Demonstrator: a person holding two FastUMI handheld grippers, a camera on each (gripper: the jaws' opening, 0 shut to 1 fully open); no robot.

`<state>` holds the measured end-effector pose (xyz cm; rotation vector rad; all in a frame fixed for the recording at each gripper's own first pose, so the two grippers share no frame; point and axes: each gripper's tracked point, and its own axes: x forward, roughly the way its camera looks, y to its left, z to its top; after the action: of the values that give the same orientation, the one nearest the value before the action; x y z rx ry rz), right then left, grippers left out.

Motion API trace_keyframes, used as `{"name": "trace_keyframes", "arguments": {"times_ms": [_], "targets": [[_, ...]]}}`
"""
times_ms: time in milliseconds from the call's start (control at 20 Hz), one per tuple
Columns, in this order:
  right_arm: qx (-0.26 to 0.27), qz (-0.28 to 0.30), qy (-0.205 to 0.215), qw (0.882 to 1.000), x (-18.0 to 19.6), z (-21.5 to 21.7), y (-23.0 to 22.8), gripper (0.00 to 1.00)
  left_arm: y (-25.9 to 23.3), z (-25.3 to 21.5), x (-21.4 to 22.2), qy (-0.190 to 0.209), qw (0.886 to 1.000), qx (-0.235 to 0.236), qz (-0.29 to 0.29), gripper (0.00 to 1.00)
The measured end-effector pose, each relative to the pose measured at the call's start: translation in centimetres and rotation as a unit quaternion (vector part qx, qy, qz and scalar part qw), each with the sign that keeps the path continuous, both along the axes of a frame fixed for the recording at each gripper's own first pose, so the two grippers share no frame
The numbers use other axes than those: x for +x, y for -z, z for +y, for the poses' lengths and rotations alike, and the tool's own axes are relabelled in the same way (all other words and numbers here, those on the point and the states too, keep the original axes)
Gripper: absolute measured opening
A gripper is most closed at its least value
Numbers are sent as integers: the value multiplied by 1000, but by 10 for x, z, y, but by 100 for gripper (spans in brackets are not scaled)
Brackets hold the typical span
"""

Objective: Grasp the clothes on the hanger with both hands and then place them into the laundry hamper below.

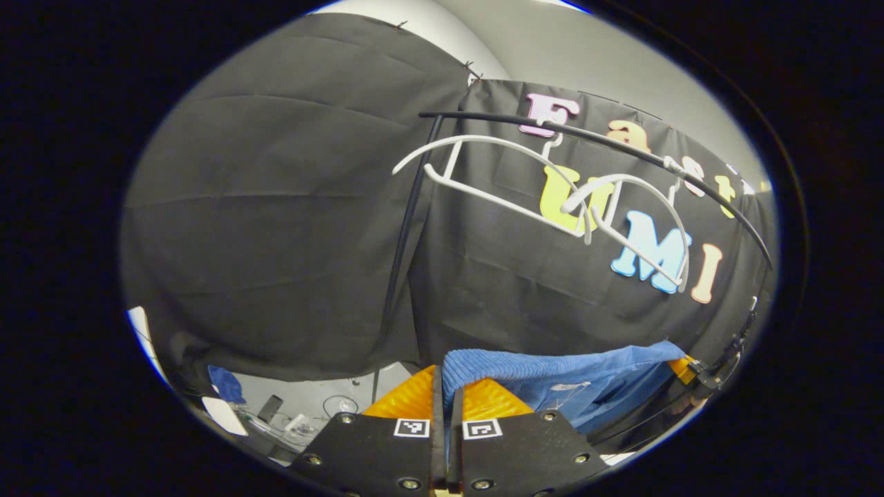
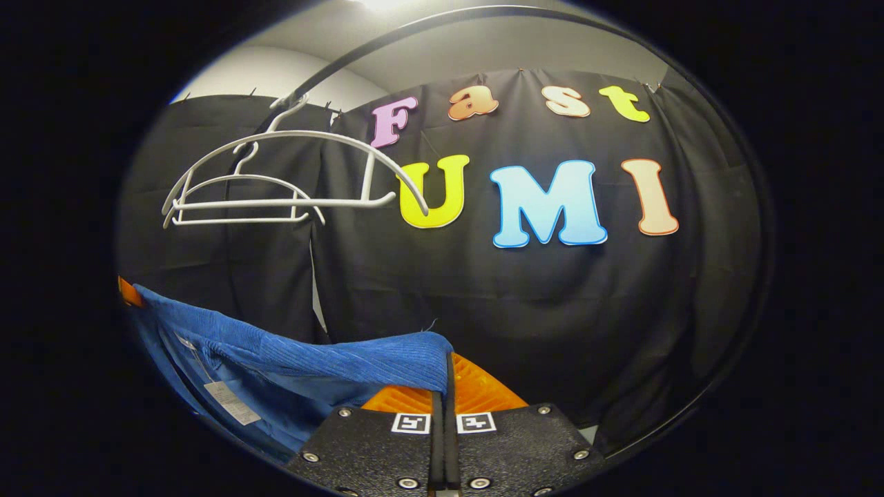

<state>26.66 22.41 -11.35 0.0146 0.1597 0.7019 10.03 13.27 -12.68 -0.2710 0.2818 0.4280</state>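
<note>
A blue ribbed garment (image 1: 552,376) stretches between the two grippers, off the hangers. My left gripper (image 1: 447,397) is shut on one edge of it; the cloth runs right toward the other gripper (image 1: 694,373) at the far end. In the right gripper view my right gripper (image 2: 445,386) is shut on the opposite edge of the blue garment (image 2: 311,359), which sags to the left with a white tag (image 2: 231,402) hanging inside. Two bare white hangers (image 1: 525,179) hang on the black rail (image 1: 621,145) above; the same white hangers (image 2: 276,179) appear upper left in the right gripper view.
The rail's black upright post (image 1: 404,235) stands left of the hangers. On the grey floor at lower left lie a blue cloth (image 1: 224,383), a phone (image 1: 269,407) and cables (image 1: 338,404). The booth's black cloth wall (image 2: 552,310) hangs close behind.
</note>
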Motion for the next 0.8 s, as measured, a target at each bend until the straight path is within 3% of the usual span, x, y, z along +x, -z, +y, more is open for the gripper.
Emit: {"name": "trace_keyframes", "arguments": {"times_ms": [100, 150, 200, 350, 450, 500, 550, 800], "targets": [[-27, 5, 10, 1000, -22, -12, 6, 0, 12, 7, -13, 4, 1000, -22, -2, 2], [-35, 8, 18, 999, -33, -18, 7, 0, 18, 10, -21, 11, 999, -34, 0, 7], [-40, 14, 26, 999, -45, -23, 8, 0, 21, 14, -28, 19, 999, -44, 1, 2], [-51, 30, 56, 997, -83, -34, 3, 0, 19, 33, -49, 44, 997, -64, 2, 2], [-57, 23, 78, 995, -105, -38, -9, 0, 15, 42, -57, 65, 996, -61, 2, 7], [-59, 20, 92, 994, -114, -41, -14, 0, 13, 44, -59, 79, 995, -55, 2, 7], [-58, 19, 107, 992, -122, -44, -20, 0, 10, 45, -60, 95, 994, -47, 3, 0], [-26, 38, 184, 982, -169, -65, -38, 0, -4, 25, -64, 181, 983, -5, 9, 2]]}}
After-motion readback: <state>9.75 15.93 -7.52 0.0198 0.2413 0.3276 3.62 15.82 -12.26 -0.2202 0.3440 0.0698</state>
